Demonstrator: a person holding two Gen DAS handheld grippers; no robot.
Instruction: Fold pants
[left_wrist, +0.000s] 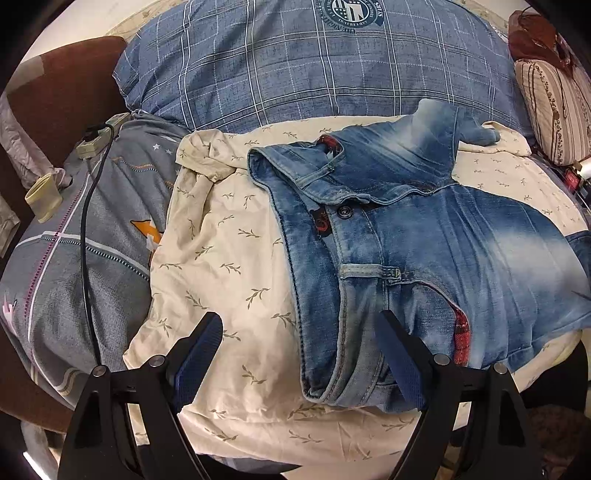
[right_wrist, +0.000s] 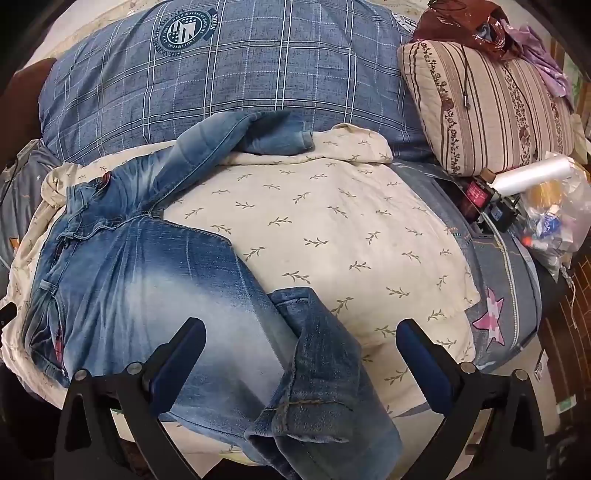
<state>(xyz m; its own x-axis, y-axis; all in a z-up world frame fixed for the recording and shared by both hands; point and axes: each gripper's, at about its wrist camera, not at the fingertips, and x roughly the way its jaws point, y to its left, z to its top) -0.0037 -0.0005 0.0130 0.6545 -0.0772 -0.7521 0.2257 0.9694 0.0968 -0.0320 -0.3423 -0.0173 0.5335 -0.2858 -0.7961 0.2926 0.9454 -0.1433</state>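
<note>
1. The pants (left_wrist: 424, 236), faded blue jeans, are lying on a cream leaf-print sheet (left_wrist: 229, 258) on the bed, waistband toward the left wrist view's near edge, button (left_wrist: 345, 212) showing.
2. One leg is running up toward the blue plaid pillow (right_wrist: 221, 81); the other leg's hem (right_wrist: 314, 402) is lying doubled back near the right gripper.
3. The left gripper (left_wrist: 299, 325) is hovering with its fingers spread wide, straddling the waistband edge, apparently not touching it.
4. The right gripper (right_wrist: 301, 332) is also standing wide, its fingers on either side of the folded hem, gripping nothing.
5. A striped cushion (right_wrist: 491, 107) is sitting beside the plaid pillow; a black cable (left_wrist: 86, 229) is trailing over a grey quilt (left_wrist: 110, 236).
</note>
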